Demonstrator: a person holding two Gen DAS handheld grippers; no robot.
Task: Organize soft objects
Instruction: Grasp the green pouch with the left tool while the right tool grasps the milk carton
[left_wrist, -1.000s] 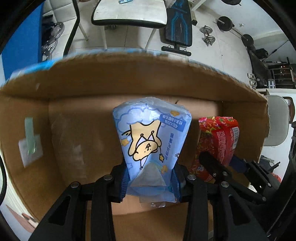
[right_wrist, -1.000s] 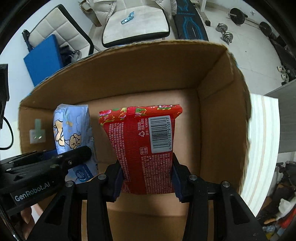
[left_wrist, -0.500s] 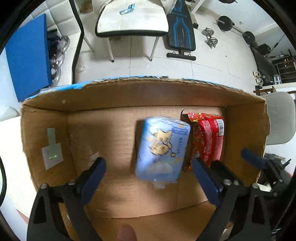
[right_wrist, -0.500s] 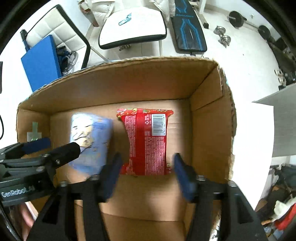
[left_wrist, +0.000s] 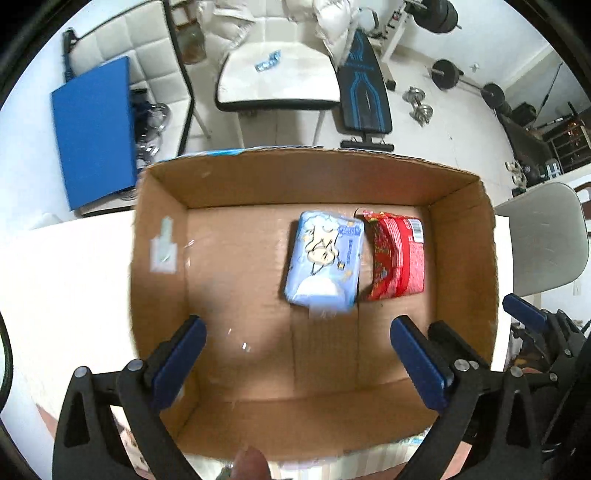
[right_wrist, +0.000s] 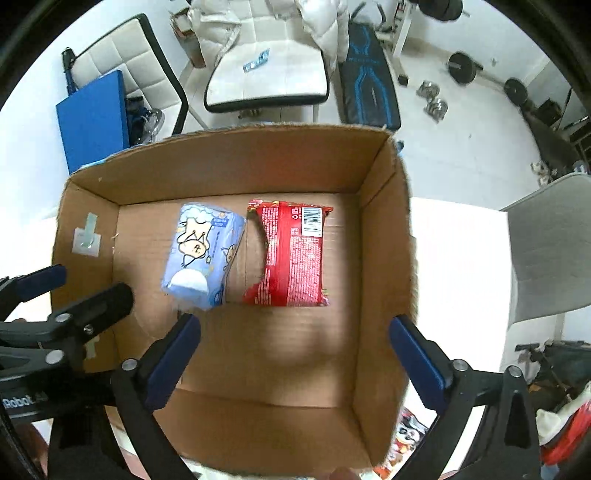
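Left wrist view: the left gripper (left_wrist: 297, 354) is spread wide with nothing between its blue-padded fingers (left_wrist: 177, 360), positioned above the near edge of the open brown cardboard box (left_wrist: 236, 177). The pale blue soft tissue pack with a cartoon print (left_wrist: 325, 258) lies flat on the box floor at 12 to 1 o'clock from this gripper, its long axis running from the near wall to the far wall. The red crinkled plastic snack packet (left_wrist: 400, 254) lies just beside it at 1 o'clock, parallel; whether the two touch cannot be determined. Right wrist view: the right gripper (right_wrist: 295, 360) is likewise spread apart and empty, over the near half of the box. The red packet lies at 12 o'clock directly ahead of it, and the blue pack at 11 o'clock. Both packs are deposited inside the box. Judged from this layout, each gripper is nearer to the pack ahead of it, and the next move probably requires fetching further soft items from outside the box.
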